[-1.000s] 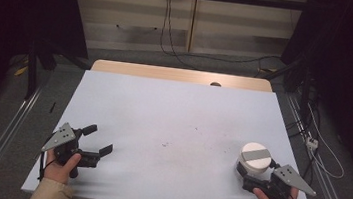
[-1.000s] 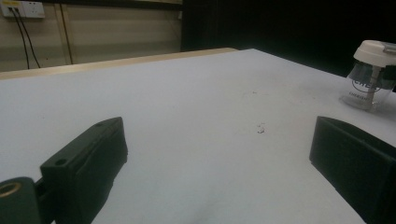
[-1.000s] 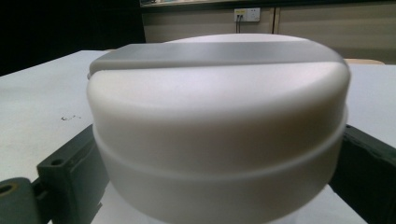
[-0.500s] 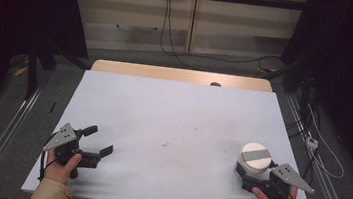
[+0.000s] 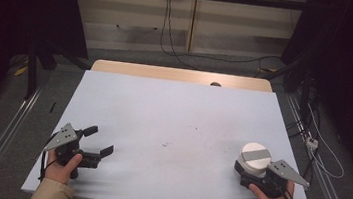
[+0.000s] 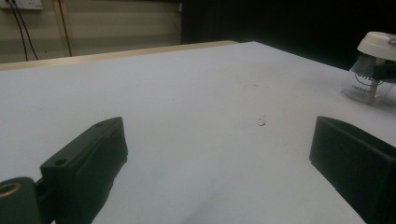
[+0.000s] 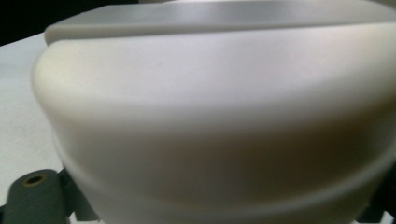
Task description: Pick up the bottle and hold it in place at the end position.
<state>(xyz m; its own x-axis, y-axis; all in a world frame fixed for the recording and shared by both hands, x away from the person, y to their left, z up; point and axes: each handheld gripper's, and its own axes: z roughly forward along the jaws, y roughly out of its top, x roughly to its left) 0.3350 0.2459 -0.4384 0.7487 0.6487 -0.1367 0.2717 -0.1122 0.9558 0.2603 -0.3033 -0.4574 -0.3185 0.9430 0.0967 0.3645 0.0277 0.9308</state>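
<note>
Change: right gripper (image 5: 249, 172) jaws have just been closing around the jar (image 5: 254, 159); both hands sit where they were a second ago.
Jar: upright near the table's (image 5: 173, 114) right front corner, long axis vertical, white lid (image 7: 219, 70) on top, clear body below.
Right jaws: either side of the jar's body, pinching it.
Left gripper (image 5: 92, 145): jaws spread wide, nothing between them, resting near the left front corner.
Around: bare tabletop with faint specks mid-table; jar and left gripper well apart.
</note>
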